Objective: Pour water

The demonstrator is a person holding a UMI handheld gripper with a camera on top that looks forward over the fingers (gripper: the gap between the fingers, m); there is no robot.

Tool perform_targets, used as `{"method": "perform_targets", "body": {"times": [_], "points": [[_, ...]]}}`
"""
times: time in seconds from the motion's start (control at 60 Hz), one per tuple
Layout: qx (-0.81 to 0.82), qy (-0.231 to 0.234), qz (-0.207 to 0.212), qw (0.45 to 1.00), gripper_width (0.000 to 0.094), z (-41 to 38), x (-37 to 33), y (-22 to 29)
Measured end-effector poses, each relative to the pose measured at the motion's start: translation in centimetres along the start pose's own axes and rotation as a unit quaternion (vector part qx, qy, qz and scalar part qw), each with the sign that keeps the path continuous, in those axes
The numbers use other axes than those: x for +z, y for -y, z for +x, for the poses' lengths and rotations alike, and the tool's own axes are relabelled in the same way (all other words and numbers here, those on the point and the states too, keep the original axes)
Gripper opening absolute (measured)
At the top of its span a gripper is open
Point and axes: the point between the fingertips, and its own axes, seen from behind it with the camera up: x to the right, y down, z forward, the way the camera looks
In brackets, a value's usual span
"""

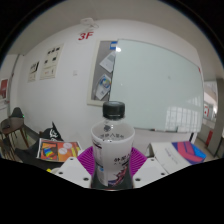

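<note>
A clear plastic bottle (113, 145) with a black cap (115, 110) stands upright between the two fingers of the claw (113, 176), whose purple pads (91, 166) press against its lower sides, closed to the bottle's width. Beyond it, far off, a large whiteboard (160, 85) hangs on a white wall. Colourful booklets (57, 150) lie on the surface (160, 162) to the left.

hand-held gripper (112, 172) clamping upright bottle (113, 145), whiteboard (165, 85) beyond
</note>
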Motion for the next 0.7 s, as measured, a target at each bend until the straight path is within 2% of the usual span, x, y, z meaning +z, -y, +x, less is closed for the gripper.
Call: {"method": "perform_targets", "body": {"times": [0.133, 0.367, 0.383, 0.417, 0.483, 0.583, 0.65, 0.7], "points": [[0.028, 0.016, -0.041, 0.999, 0.0391, 2.1, 2.1, -6.8], [0.046, 0.019, -0.094, 0.994, 0.0390, 1.3, 3.8, -15.3], [0.047, 0.018, -0.100, 0.994, 0.0433, 1.3, 3.8, -15.9], [0.050, 0.016, -0.081, 0.995, 0.0394, 1.5, 3.7, -15.7], [0.049, 0.012, -0.077, 0.996, 0.0402, 1.6, 3.3, -16.0], [0.061, 0.005, -0.078, 0.995, 0.0502, 1.8, 3.4, -15.9], [0.056, 0.004, -0.094, 0.994, 0.0586, 1.6, 3.1, -16.2], [0.053, 0.004, -0.118, 0.992, 0.0791, 1.5, 2.8, -16.9]]}}
